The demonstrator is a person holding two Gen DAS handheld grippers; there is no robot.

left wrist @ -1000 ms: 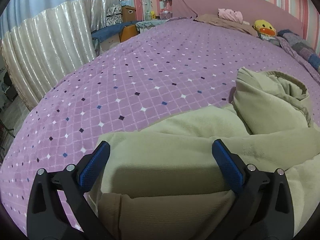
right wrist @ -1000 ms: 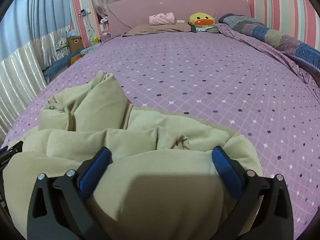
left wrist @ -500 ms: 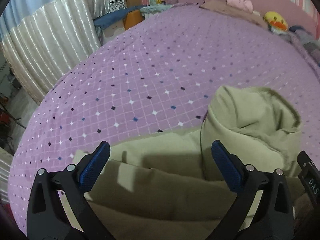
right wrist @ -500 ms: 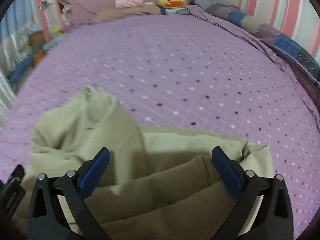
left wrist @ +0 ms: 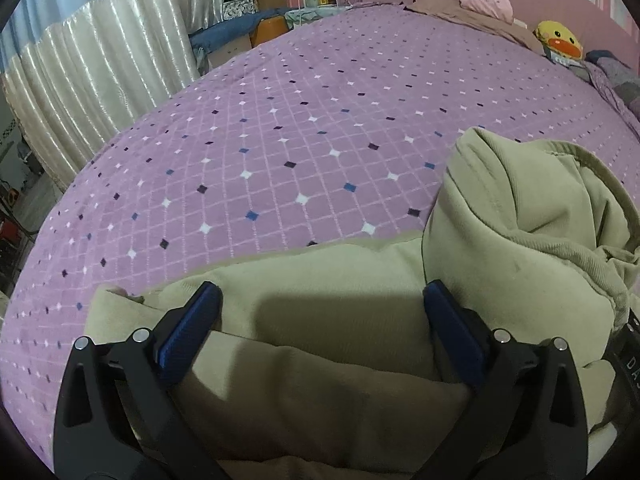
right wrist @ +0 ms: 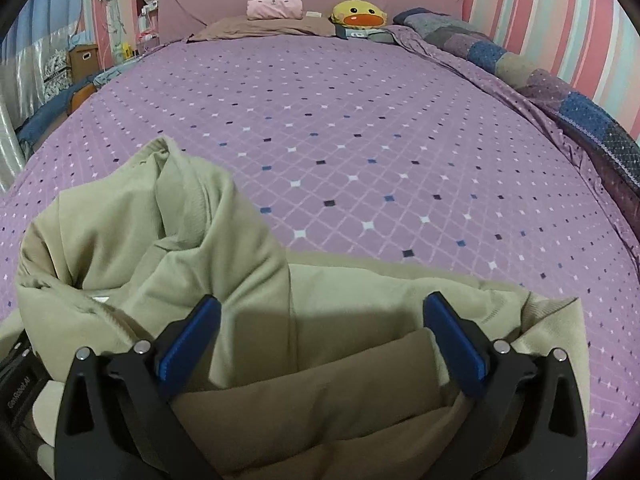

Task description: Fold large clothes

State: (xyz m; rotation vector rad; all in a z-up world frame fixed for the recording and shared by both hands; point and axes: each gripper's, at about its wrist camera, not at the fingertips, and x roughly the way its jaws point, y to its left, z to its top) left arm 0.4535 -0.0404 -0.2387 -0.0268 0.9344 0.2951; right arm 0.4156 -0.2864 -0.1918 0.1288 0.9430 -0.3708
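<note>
A large olive-green garment (left wrist: 344, 300), thick and soft, lies bunched at the near edge of a bed covered by a purple diamond-patterned bedspread (left wrist: 280, 140). Part of it, perhaps a hood or sleeve, stands up in a rumpled peak between the two cameras.

The left gripper (left wrist: 322, 320) has its blue-padded jaws spread wide, cloth lying between them but not pinched. The right gripper (right wrist: 322, 328) is likewise released, its jaws apart over a thicker fold.

This looks like an early step: the garment is not yet spread flat, and neither claw has a hold. The next move probably calls for closing each claw on an edge or corner and drawing the cloth out flat across the bed.

A yellow duck plush (right wrist: 358, 14) and a pink bundle (right wrist: 274, 6) sit far off by the headboard.
</note>
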